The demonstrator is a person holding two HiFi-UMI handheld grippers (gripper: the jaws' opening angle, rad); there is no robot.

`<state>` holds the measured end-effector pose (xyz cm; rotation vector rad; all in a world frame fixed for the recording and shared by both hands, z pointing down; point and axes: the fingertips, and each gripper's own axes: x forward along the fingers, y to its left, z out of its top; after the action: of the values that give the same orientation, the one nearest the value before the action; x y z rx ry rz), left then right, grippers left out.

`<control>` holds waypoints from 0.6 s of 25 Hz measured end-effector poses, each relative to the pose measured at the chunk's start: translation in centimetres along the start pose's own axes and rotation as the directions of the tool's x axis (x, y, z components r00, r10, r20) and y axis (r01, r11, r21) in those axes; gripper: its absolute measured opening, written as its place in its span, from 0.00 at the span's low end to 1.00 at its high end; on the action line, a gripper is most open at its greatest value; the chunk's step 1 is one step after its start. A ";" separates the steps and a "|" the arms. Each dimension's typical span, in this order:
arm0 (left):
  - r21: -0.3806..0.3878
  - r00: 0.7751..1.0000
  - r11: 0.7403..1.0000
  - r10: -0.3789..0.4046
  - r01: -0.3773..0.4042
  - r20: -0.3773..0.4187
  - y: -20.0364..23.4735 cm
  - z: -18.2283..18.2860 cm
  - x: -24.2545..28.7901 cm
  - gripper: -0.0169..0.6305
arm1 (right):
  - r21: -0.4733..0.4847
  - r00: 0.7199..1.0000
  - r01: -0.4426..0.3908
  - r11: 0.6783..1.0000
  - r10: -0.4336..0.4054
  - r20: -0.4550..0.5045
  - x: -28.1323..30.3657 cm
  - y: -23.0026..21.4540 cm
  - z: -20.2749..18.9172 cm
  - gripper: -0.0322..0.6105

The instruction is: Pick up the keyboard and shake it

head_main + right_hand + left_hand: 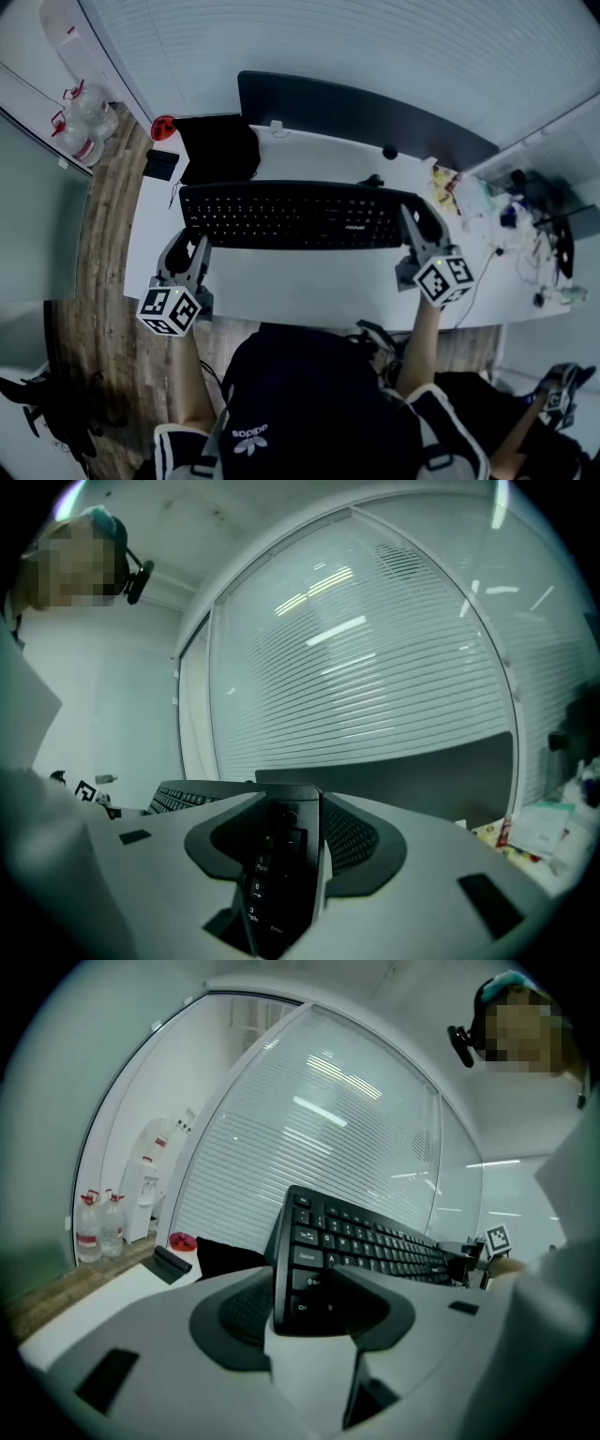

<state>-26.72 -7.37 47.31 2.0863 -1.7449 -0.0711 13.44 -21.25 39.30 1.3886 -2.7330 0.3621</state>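
Note:
A long black keyboard (pixel 298 216) hangs lifted above the white desk (pixel 309 291), held at both ends. My left gripper (pixel 195 242) is shut on its left end, and in the left gripper view the keyboard (pixel 361 1251) sits clamped between the jaws, keys facing the camera. My right gripper (pixel 414 225) is shut on the right end; the right gripper view shows the keyboard (pixel 281 874) edge-on between the jaws, number-pad keys visible.
A dark monitor (pixel 361 108) stands at the desk's back. A black bag (pixel 217 145) and a red object (pixel 163 126) lie at the back left. Clutter and cables (pixel 506 216) cover the right end. Water bottles (pixel 84 117) stand on the wood floor to the left.

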 end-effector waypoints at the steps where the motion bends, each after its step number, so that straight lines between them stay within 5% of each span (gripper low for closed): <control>1: 0.032 1.000 0.999 -0.003 0.003 -0.001 -0.3 0.8 -0.1 0.33 | 0.032 1.000 0.003 0.999 -0.003 0.004 -0.3 -0.3 -0.6 0.33; 8: 0.226 1.000 0.974 -0.021 0.017 0.014 -1.7 6.3 -0.3 0.33 | 0.130 0.999 -0.005 0.992 0.000 0.035 -0.8 -0.8 -3.0 0.33; 15: 0.305 0.999 0.952 -0.032 0.026 0.015 -3.8 9.0 1.1 0.33 | 0.263 1.000 0.007 0.965 -0.009 0.006 -1.9 -2.3 -7.5 0.33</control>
<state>-25.65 -10.43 38.01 2.3328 -1.8341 0.1825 15.97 -19.32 46.70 1.4570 -2.7643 0.7450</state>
